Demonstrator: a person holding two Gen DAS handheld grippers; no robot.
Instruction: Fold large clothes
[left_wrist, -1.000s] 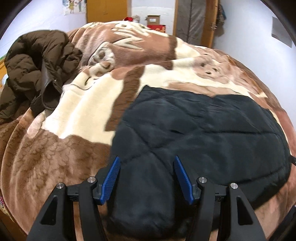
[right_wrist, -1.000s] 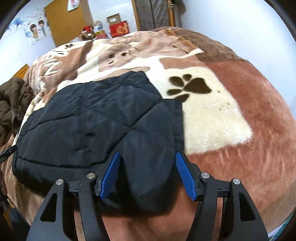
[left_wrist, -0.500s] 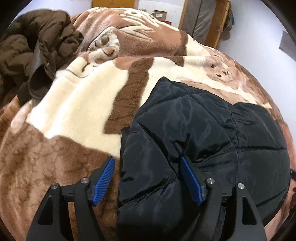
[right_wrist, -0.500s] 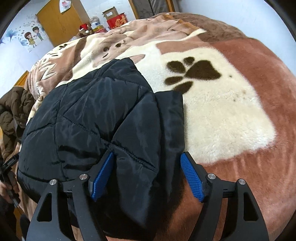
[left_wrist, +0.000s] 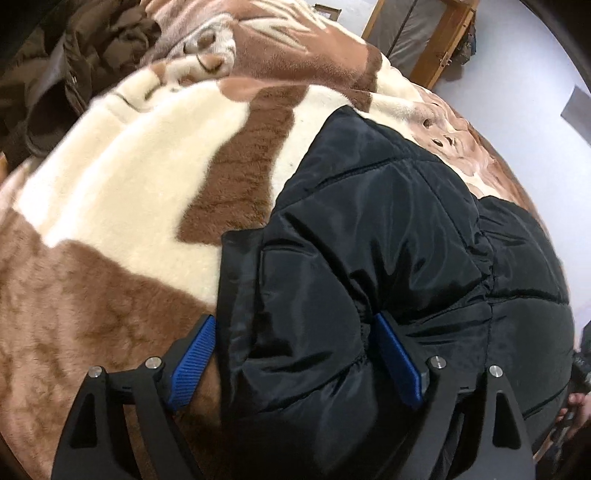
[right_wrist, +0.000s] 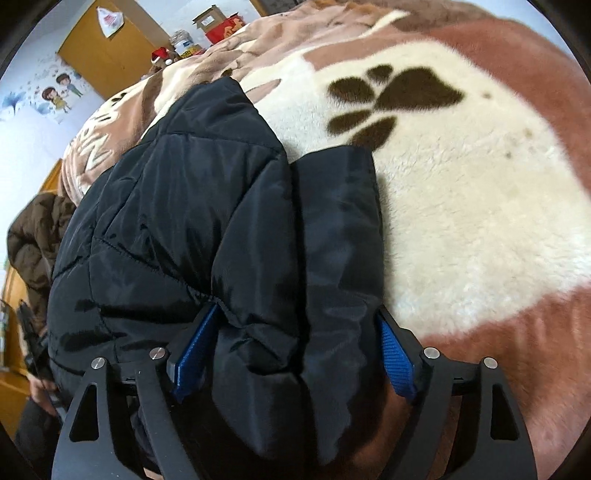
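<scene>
Both grippers are straddling the near corners of a black puffer jacket on the bed, fingers released.

The black puffer jacket (left_wrist: 388, 258) is lying on the brown-and-cream fleece blanket (left_wrist: 122, 206) that is covering the bed, already doubled over, with a flat hem panel showing under the puffy upper layer. The left gripper (left_wrist: 295, 362) is opening its jaws around the near left corner, and no pad is pressing on the fabric; the right gripper (right_wrist: 293, 354) is standing wide open around the near right corner. Judging by this, the step in hand is setting up the next fold: both fingers (right_wrist: 195, 350) need to clamp through all layers together, then carry the edge away evenly. A brown coat (left_wrist: 66, 70) is waiting at the far left.
</scene>
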